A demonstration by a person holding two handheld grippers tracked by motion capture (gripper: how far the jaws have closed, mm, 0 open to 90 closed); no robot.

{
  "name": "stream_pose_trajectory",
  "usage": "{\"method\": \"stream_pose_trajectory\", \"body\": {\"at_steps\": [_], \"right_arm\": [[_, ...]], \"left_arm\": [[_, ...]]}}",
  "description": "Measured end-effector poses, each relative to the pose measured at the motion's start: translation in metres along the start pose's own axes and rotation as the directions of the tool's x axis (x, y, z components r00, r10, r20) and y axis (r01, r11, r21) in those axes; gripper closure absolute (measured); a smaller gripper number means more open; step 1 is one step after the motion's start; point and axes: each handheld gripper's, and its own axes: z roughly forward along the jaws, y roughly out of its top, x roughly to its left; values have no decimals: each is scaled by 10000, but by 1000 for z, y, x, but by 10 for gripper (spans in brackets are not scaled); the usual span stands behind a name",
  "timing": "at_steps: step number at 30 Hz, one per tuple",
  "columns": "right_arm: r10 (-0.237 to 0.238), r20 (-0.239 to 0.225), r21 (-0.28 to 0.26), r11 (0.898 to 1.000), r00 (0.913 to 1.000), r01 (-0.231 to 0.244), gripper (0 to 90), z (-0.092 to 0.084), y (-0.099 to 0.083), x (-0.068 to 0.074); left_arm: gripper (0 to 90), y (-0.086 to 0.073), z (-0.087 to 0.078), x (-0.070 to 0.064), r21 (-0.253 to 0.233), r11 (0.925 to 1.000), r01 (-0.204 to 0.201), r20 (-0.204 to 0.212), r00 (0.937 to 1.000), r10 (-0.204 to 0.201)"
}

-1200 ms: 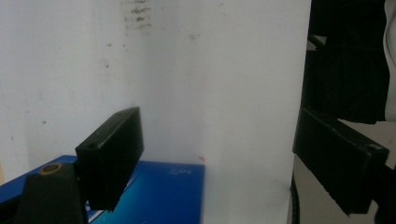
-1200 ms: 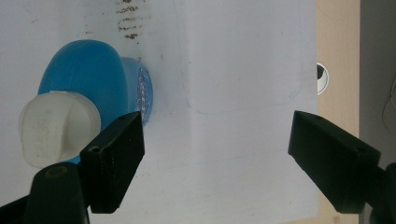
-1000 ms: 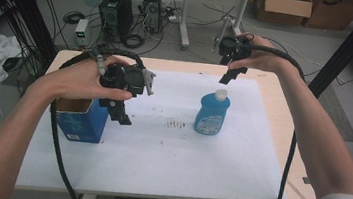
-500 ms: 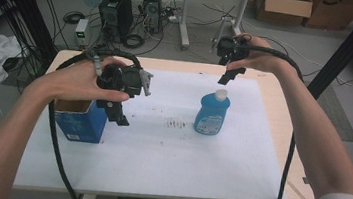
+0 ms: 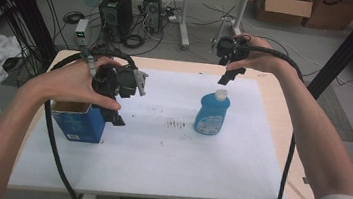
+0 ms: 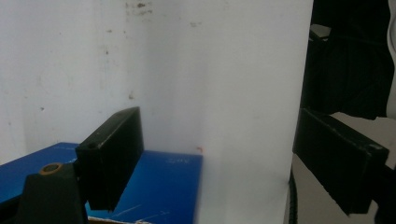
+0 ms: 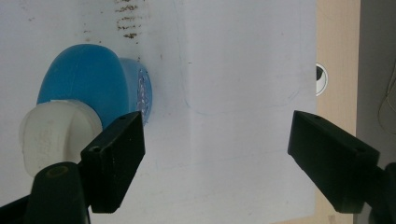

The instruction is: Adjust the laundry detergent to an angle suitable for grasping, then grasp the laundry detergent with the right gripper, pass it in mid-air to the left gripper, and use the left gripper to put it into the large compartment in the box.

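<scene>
A blue bottle (image 5: 211, 115) with a white cap (image 5: 221, 94) stands upright on the white sheet, right of centre. My right gripper (image 5: 229, 77) hovers just above and behind the cap, open and empty; in the right gripper view the bottle (image 7: 95, 81) and its cap (image 7: 53, 133) lie left of the left jaw. A blue open-topped box (image 5: 76, 119) stands at the left of the sheet. My left gripper (image 5: 116, 119) hangs at the box's right side, open with nothing between its jaws; the box's blue face (image 6: 159, 186) shows low in the left gripper view.
A white sheet (image 5: 159, 148) with dark smudges (image 5: 176, 124) covers most of the wooden table (image 5: 277, 106). Black cables trail from both grippers over the table edges. Beyond the table are computer towers, desks and cardboard boxes on the floor.
My right gripper has risen slightly off the bottle cap. The left gripper stays beside the box with little movement.
</scene>
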Motion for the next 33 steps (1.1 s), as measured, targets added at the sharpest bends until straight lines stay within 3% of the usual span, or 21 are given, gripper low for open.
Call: {"method": "stream_pose_trajectory", "body": {"at_steps": [6, 33], "right_arm": [[-32, 27, 14, 10000, 10000, 32, 187, 0, 0, 1], [173, 45, 83, 9998, 9998, -173, 188, -3, -14, -3]], "left_arm": [[171, 2, 2, 1, 143, 9999, 6, -105, 9999, -5], [171, -4, 14, 9, -80, 9999, 100, 161, 9998, -99]]}}
